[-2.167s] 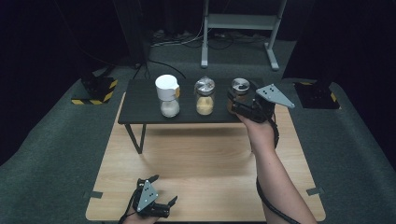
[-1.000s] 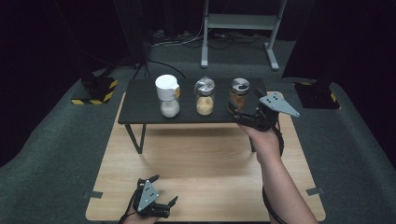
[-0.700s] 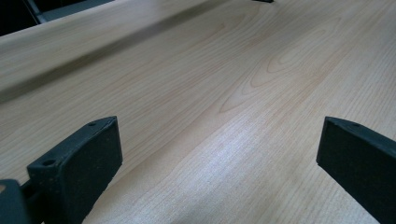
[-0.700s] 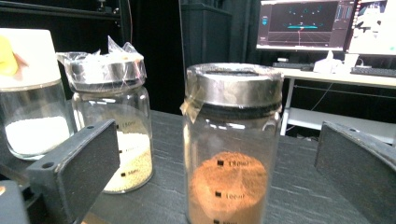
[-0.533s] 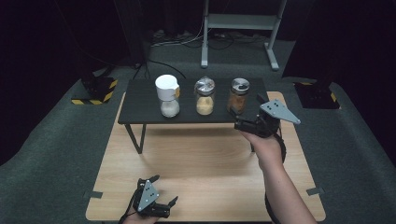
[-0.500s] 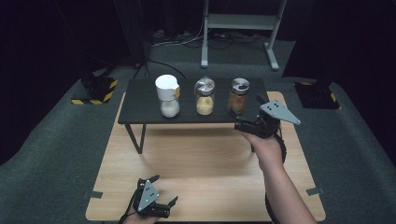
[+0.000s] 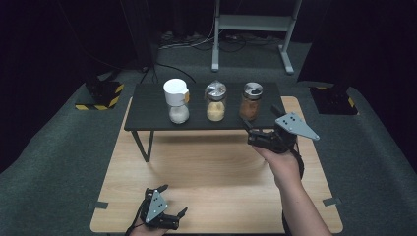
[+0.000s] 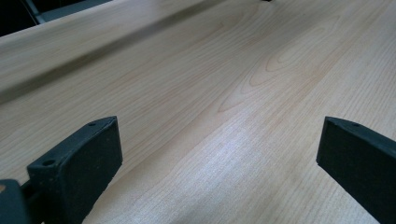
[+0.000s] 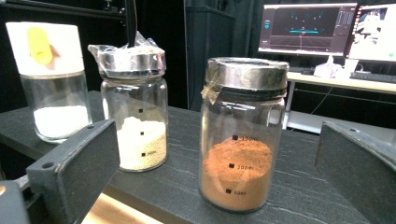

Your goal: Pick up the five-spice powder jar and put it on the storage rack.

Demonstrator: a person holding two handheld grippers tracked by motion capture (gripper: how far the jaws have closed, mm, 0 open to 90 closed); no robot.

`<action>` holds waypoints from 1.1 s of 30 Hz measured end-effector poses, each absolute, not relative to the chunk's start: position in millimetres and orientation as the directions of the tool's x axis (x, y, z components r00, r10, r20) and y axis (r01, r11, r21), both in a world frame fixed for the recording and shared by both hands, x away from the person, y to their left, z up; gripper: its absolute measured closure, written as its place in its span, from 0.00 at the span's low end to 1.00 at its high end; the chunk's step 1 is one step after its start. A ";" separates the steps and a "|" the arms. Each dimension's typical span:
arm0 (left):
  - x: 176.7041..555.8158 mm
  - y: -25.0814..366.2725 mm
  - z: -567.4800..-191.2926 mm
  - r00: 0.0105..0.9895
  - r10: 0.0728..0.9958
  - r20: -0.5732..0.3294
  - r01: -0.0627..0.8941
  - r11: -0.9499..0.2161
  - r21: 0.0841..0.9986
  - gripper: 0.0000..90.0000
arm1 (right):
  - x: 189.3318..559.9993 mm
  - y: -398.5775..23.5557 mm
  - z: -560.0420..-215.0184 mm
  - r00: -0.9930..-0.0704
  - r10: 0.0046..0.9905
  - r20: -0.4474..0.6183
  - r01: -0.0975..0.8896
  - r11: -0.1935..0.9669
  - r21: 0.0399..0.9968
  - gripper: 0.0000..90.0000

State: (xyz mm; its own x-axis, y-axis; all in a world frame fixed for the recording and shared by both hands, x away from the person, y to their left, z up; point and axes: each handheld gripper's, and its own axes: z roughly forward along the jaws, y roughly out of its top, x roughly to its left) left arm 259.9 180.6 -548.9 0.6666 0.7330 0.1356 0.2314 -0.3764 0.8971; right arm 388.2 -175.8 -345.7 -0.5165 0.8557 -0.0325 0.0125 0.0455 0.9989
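1. Glass, with a shiny metal lid: the jar of brown powder (image 9: pixel 243 135) is rigid, smooth and breakable, and probably slippery between hard pads. It stands upright at the right end of the dark raised surface (image 7: pixel 147 110), nearest the right claw (image 7: pixel 255 135).
2. It is filled to somewhat under half, so it should be moderately light, with its weight low; tilting it would shift the loose powder.
3. The best hold is probably across the straight glass wall below the lid, near mid-height, squeezed gently and kept upright. The lid, with a bit of tape or film at its edge, looks a poorer place to grip.
4. The right claw has its jaws wide apart, level with the jar and just in front of it, not touching.
5. The left claw (image 7: pixel 160 211) rests low on the pale wooden surface (image 8: pixel 233 93), jaws apart, holding nothing.
6. Beside it stand a foil-covered jar of pale grains (image 9: pixel 135 116) and, farther left, a white-capped jar of white powder (image 9: pixel 55 79), all three apart from one another.
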 end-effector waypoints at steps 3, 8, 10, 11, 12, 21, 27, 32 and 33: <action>260.2 180.6 -548.9 0.668 0.732 0.134 0.233 -0.377 0.896 0.01 | 382.8 -176.2 -346.2 -0.517 0.855 -0.038 0.004 0.047 0.999 0.00; 259.8 180.5 -548.9 0.667 0.732 0.138 0.231 -0.379 0.896 0.01 | 374.4 -178.3 -349.7 -0.519 0.854 -0.050 0.004 0.061 0.998 0.00; 259.9 180.3 -548.9 0.667 0.732 0.138 0.231 -0.379 0.896 0.01 | 371.8 -179.2 -351.6 -0.520 0.852 -0.053 0.008 0.067 0.998 0.00; 259.8 180.1 -548.9 0.665 0.733 0.140 0.231 -0.380 0.895 0.01 | 370.7 -179.9 -352.5 -0.521 0.852 -0.054 0.009 0.069 0.998 0.00; 259.7 180.0 -548.9 0.665 0.734 0.141 0.231 -0.381 0.895 0.01 | 369.5 -180.5 -353.5 -0.522 0.851 -0.053 0.011 0.069 0.998 0.00; 259.8 179.9 -548.9 0.665 0.733 0.144 0.230 -0.384 0.894 0.01 | 360.1 -182.3 -361.4 -0.524 0.849 -0.068 0.016 0.090 0.996 0.00; 259.8 179.8 -548.9 0.665 0.733 0.144 0.230 -0.384 0.894 0.01 | 354.0 -182.5 -366.4 -0.526 0.848 -0.072 0.017 0.096 0.995 0.00; 259.6 179.9 -548.9 0.664 0.734 0.144 0.230 -0.383 0.895 0.01 | 349.3 -183.3 -371.2 -0.530 0.845 -0.075 0.018 0.099 0.995 0.00; 259.7 179.9 -548.9 0.664 0.734 0.143 0.230 -0.383 0.895 0.01 | 348.6 -183.6 -372.5 -0.530 0.845 -0.077 0.019 0.103 0.995 0.00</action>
